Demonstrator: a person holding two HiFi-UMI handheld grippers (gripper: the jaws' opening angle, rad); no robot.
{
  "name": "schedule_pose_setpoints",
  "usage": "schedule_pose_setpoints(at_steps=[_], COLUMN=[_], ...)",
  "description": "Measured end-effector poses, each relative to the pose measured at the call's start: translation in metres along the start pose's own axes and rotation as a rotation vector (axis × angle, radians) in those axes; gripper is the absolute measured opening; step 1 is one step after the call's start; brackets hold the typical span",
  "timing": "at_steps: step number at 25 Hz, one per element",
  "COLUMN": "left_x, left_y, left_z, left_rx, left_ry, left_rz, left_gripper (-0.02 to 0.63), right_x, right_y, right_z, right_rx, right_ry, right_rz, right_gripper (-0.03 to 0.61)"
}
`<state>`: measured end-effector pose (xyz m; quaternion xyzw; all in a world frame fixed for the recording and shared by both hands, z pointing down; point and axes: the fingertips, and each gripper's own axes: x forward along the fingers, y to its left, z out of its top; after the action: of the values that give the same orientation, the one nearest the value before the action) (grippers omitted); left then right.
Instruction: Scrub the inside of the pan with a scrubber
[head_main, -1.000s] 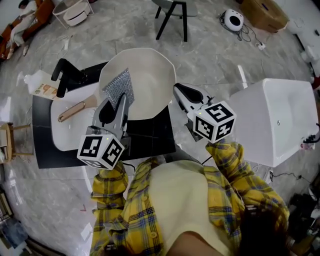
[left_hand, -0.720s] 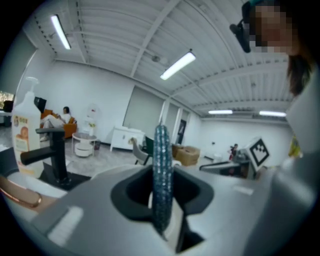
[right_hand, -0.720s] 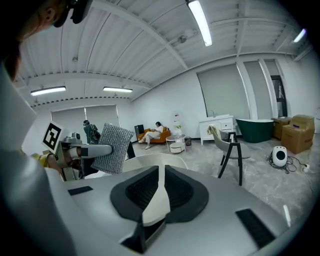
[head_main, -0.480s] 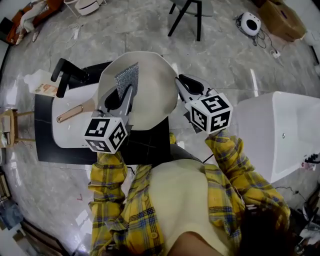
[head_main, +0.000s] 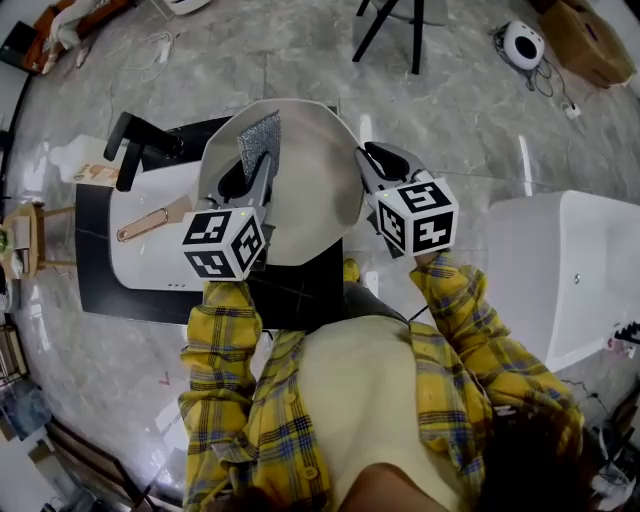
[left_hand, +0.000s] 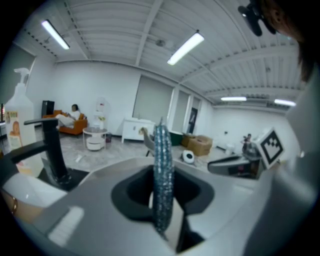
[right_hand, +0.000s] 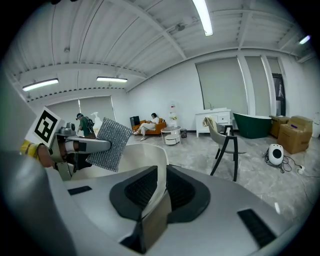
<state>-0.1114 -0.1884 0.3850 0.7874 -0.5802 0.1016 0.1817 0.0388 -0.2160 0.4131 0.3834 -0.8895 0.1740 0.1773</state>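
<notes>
A cream pan with a wooden handle is held tilted above the sink. My left gripper is shut on a silver mesh scrubber, which lies against the pan's inside near the far left rim. The left gripper view shows the scrubber edge-on between the jaws of my left gripper. My right gripper is shut on the pan's right rim. In the right gripper view the pan rim runs between that gripper's jaws, with the scrubber to the left.
Below the pan is a white sink set in a black counter, with a black faucet and a soap bottle at the left. A white bathtub stands to the right, a chair beyond.
The left gripper has slid the scrubber across the pan's inside toward the far rim. The right gripper has kept its hold on the rim.
</notes>
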Motion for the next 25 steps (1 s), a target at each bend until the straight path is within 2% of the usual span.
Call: schedule_pose_setpoints(at_steps=[5,10,19,25], left_x=[0.012,0.025,0.048,0.059], left_y=[0.002,0.007,0.036,0.036], left_z=[0.001,-0.011,-0.014,-0.006], left_rx=[-0.015,-0.016,0.147,0.244], left_ry=[-0.034,0.003,0.024,-0.013], left_rz=[-0.034,-0.057,0.079,0.126], left_gripper=[0.086,0.086,0.086,0.086], right_x=[0.004,0.004,0.009,0.007], right_y=[-0.007,-0.004,-0.004,-0.005], right_z=[-0.005,-0.016,-0.016,-0.017], right_rx=[0.026,0.057,0.085,0.092], right_ry=[0.016,0.055,0.05,0.049], right_rz=[-0.055,-0.105,-0.154,-0.157], right_gripper=[0.018,0.018,0.018,0.018])
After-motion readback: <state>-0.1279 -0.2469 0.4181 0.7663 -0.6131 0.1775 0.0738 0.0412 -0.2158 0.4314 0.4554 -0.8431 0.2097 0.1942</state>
